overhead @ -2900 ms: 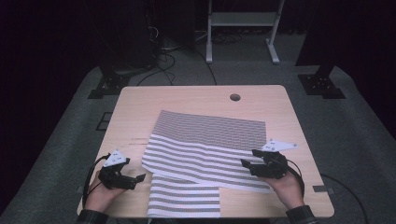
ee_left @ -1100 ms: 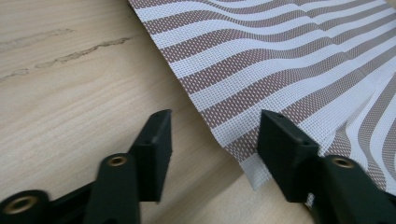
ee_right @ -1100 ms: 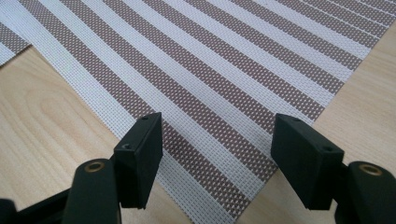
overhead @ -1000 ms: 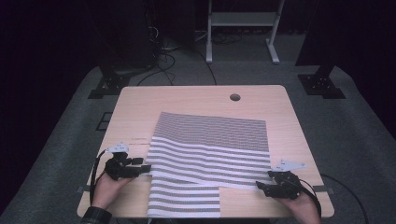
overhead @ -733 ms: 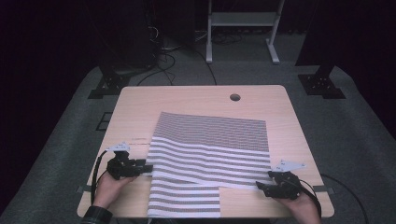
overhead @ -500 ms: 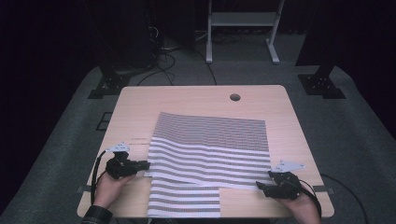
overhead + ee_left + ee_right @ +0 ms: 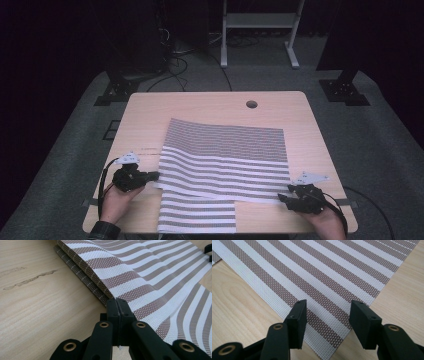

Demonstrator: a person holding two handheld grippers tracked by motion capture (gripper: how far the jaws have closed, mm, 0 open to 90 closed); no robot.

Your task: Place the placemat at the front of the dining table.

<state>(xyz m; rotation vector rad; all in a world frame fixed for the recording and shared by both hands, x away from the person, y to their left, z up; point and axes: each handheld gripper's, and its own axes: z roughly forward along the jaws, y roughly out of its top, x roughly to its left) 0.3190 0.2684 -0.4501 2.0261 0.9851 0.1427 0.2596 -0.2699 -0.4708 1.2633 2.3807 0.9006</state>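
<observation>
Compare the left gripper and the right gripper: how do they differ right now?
The left gripper has its fingers shut on the striped mat's folded left edge; the right gripper has just been closing, its fingers standing apart over the mat's right corner, pressing nothing. Both are black and hand-held.

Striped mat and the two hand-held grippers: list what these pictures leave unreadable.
- Left hand-held gripper: the jaws meet at the striped mat edge; the closed jaws hide any pinched mesh in the left gripper view.
- Mat's near edge: cut off by the bottom frame of the high view.
- Right hand-held gripper: whether its jaws touch the mat corner beneath; the jaws hide it.
</observation>
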